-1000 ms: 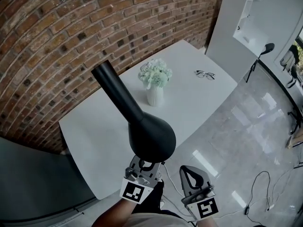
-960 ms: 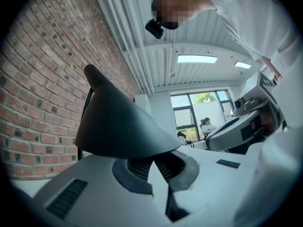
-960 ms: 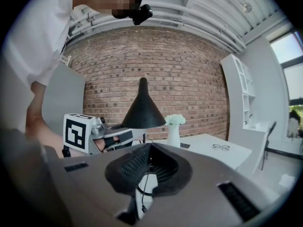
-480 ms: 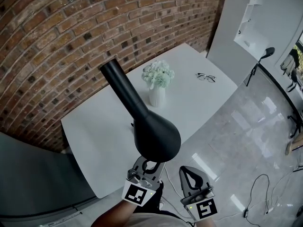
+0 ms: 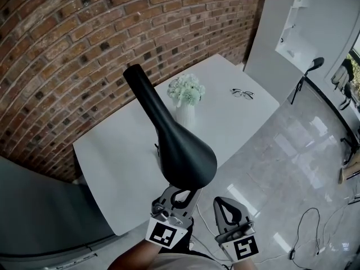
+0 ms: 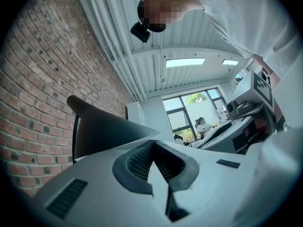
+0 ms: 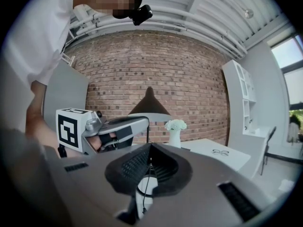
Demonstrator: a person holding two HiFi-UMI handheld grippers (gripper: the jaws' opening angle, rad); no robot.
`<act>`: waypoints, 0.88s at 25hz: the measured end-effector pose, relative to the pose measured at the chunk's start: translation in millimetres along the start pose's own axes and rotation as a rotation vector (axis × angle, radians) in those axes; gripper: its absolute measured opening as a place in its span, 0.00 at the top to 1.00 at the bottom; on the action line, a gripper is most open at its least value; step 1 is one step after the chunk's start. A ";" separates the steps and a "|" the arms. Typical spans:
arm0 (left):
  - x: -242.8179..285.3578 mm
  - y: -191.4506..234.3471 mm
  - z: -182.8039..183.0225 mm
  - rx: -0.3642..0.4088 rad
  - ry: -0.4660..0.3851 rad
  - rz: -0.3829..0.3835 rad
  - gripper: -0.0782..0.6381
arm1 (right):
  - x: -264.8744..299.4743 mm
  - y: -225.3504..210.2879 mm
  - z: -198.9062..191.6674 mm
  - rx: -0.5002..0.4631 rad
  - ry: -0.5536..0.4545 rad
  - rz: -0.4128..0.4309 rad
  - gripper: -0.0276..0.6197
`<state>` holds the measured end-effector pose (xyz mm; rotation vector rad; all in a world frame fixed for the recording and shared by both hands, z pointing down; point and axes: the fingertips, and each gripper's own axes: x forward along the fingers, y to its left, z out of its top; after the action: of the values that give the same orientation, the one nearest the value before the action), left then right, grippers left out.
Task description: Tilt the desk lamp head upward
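The black cone-shaped desk lamp head (image 5: pixel 183 153) hangs over the near edge of the white table (image 5: pixel 124 173), with its narrow neck pointing toward the brick wall. My left gripper (image 5: pixel 181 194) is shut, its tips tucked under the near rim of the shade and touching it. The left gripper view shows the dark shade (image 6: pixel 99 131) just beyond the closed left gripper (image 6: pixel 154 143). My right gripper (image 5: pixel 226 202) is shut and empty, apart from the lamp to its right. From the right gripper (image 7: pixel 149 148), the lamp head (image 7: pixel 149 103) appears above the left gripper (image 7: pixel 141 121).
A white vase of pale flowers (image 5: pixel 185 97) stands mid-table behind the lamp, and a pair of glasses (image 5: pixel 242 94) lies near the far right corner. The brick wall (image 5: pixel 67 49) backs the table. Glossy floor with cables (image 5: pixel 312 226) lies to the right.
The lamp head has tipped: its neck has swung right and higher in view and the shade has shifted slightly right. My left gripper stayed under the rim; the right gripper held still.
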<state>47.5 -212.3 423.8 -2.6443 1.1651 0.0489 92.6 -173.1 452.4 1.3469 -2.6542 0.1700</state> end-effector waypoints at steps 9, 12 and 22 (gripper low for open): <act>-9.0 0.1 -10.5 -0.033 0.034 0.025 0.88 | 6.3 -13.8 8.0 -0.045 -0.006 -0.013 0.93; -8.2 2.0 -8.9 -0.036 0.009 0.035 0.88 | 8.0 -17.4 11.1 -0.045 -0.015 -0.021 0.93; -2.4 27.9 -18.1 -0.107 0.011 0.097 0.88 | 9.3 -13.8 10.7 -0.046 -0.003 -0.018 0.93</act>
<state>24.2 -233.1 435.6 -2.6809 1.3288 0.1184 97.4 -190.4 444.1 1.3577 -2.6309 0.1037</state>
